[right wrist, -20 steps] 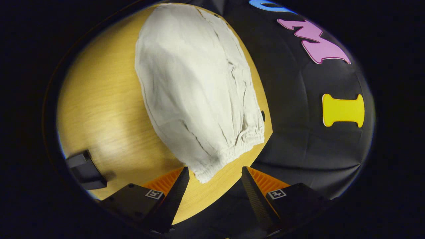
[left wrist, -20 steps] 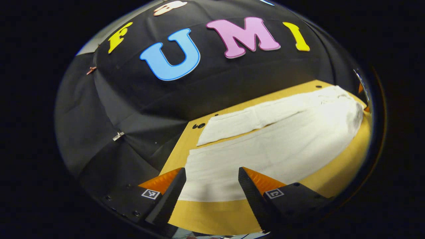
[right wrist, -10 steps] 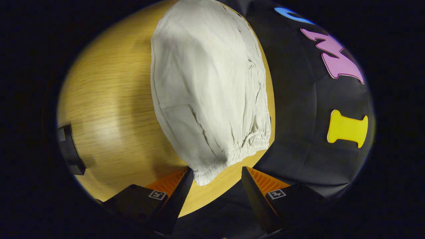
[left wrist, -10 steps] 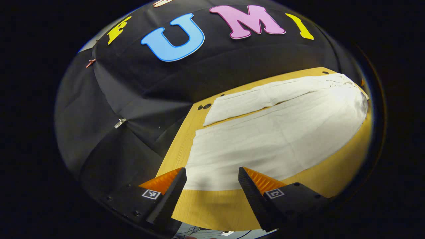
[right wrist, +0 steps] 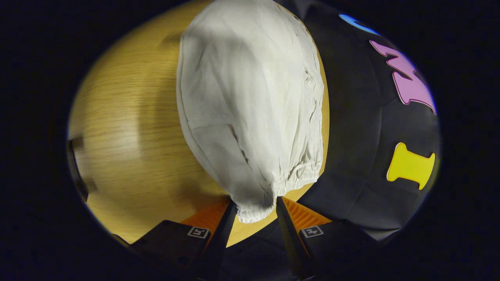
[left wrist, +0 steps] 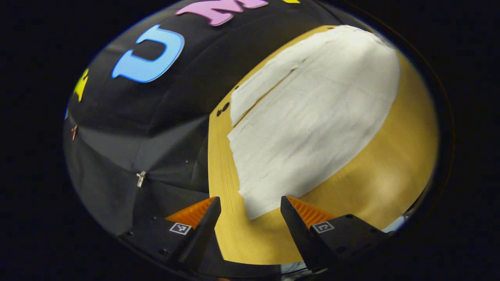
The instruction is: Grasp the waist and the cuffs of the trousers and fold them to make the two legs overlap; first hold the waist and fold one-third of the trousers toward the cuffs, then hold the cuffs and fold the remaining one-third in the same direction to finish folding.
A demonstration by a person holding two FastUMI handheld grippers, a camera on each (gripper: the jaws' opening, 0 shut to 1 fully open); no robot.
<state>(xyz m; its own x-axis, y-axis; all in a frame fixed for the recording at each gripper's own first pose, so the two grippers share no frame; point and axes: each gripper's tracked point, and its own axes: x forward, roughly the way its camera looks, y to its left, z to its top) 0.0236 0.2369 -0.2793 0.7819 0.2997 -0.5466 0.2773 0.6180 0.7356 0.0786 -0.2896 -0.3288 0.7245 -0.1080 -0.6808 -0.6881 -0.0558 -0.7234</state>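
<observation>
Both claws sit at the white trousers (right wrist: 250,101) on the tabletop (right wrist: 133,156): right claw (right wrist: 256,210) narrowed around the waist corner, left claw (left wrist: 250,210) released near a cuff corner.

one trousers (left wrist: 308,117), one table (left wrist: 390,168), two grippers

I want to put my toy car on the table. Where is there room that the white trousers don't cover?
Bare wood lies on the table beside the long near edge of the trousers, a wide patch. A narrower bare strip runs past the cuffs, in front of the left gripper. It is crowded at the waist, where the right gripper stands around a corner.
</observation>
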